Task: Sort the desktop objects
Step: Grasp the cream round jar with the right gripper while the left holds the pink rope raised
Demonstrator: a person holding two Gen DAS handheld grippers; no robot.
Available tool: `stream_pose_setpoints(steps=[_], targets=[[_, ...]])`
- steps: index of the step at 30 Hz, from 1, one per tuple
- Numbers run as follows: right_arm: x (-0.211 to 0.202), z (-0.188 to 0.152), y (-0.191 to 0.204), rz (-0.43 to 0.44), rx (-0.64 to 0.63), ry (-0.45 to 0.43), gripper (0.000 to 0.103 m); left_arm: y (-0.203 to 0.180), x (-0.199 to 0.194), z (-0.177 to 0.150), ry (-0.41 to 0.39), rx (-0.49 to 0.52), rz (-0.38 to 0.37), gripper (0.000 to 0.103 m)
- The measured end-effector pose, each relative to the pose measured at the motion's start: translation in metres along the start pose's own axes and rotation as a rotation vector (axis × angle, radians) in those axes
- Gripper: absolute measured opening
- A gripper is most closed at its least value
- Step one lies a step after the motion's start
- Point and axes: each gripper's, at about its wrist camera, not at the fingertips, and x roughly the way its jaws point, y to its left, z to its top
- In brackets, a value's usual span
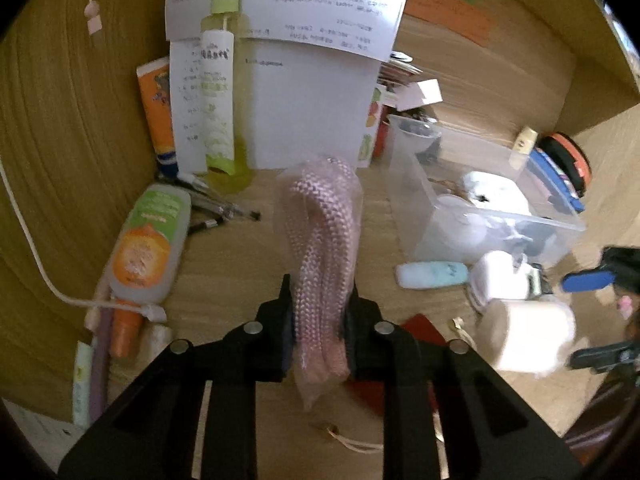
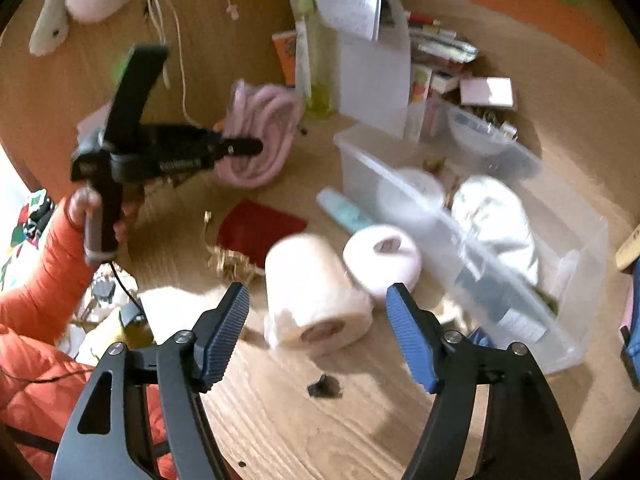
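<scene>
left gripper: your left gripper (image 1: 320,320) pinches the bagged pink rope (image 1: 320,240), its pads pressed on either side of the coil's lower part.
pink rope, place: it hangs in your left jaws clear of the desk, in front of the white papers (image 1: 308,112); in the right wrist view the same bundle sits at the tip of the left tool, over the far left of the desk.
rope axis: the coil runs lengthwise away from you along the line of your fingers, so the jaws cross its narrow width.
right gripper: your right gripper (image 2: 318,320) stands spread with nothing between the blue pads (image 2: 224,336).
nearer roll: the larger paper roll (image 2: 316,292) lies straight ahead of your right jaws, just beyond the tips, on its side with its core facing you and slightly down.
roll axis: its long axis points roughly along your fingers, so the pads would close across its round body.
second roll: the smaller paper roll (image 2: 382,260) touches the first on its far right, just beside the clear plastic bin (image 2: 576,280).
bin direction: the bin lies to the right of both rolls, well apart from the rope in your left hand.
nearer hand: your right hand is the nearer one to both rolls and to the bin; I judge the large roll to be its target.
</scene>
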Motion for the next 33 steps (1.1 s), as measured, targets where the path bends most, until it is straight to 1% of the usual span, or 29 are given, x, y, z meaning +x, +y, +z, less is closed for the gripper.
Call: stream_pose_setpoints(steps=[1, 4, 7, 10, 13, 15, 20, 23, 27, 33], targets=[[0.003, -0.003, 0.0, 0.008, 0.0, 0.004, 0.068, -0.001, -0.001, -0.002, 0.003, 0.004, -0.007, 0.02], [0.016, -0.009, -0.002, 0.007, 0.009, 0.021, 0.068, -0.009, -0.003, -0.006, 0.009, 0.032, 0.013, 0.02], [0.023, -0.012, -0.007, 0.016, 0.027, 0.019, 0.068, -0.013, 0.003, -0.001, 0.021, 0.051, 0.022, 0.02], [0.03, -0.014, -0.013, 0.051, 0.061, 0.031, 0.068, -0.016, 0.016, 0.007, 0.045, 0.062, 0.023, 0.02], [0.031, -0.015, -0.014, 0.058, 0.066, 0.021, 0.068, -0.021, 0.029, 0.016, 0.053, 0.081, 0.037, 0.02], [0.032, -0.015, -0.012, 0.053, 0.055, 0.016, 0.068, -0.026, 0.033, 0.021, 0.042, 0.09, 0.058, 0.02], [0.031, -0.017, -0.009, 0.043, 0.033, 0.001, 0.066, -0.031, 0.029, 0.02, 0.015, 0.095, 0.076, 0.02], [0.03, -0.017, -0.009, 0.045, 0.041, -0.006, 0.065, -0.033, 0.018, 0.022, -0.016, 0.09, 0.067, 0.02], [0.019, -0.013, -0.014, 0.058, 0.075, -0.038, 0.065, -0.039, 0.001, 0.025, -0.056, 0.093, 0.062, 0.02], [-0.004, -0.009, -0.015, 0.026, 0.086, -0.097, 0.065, -0.051, -0.019, 0.028, -0.114, 0.091, 0.033, 0.02]])
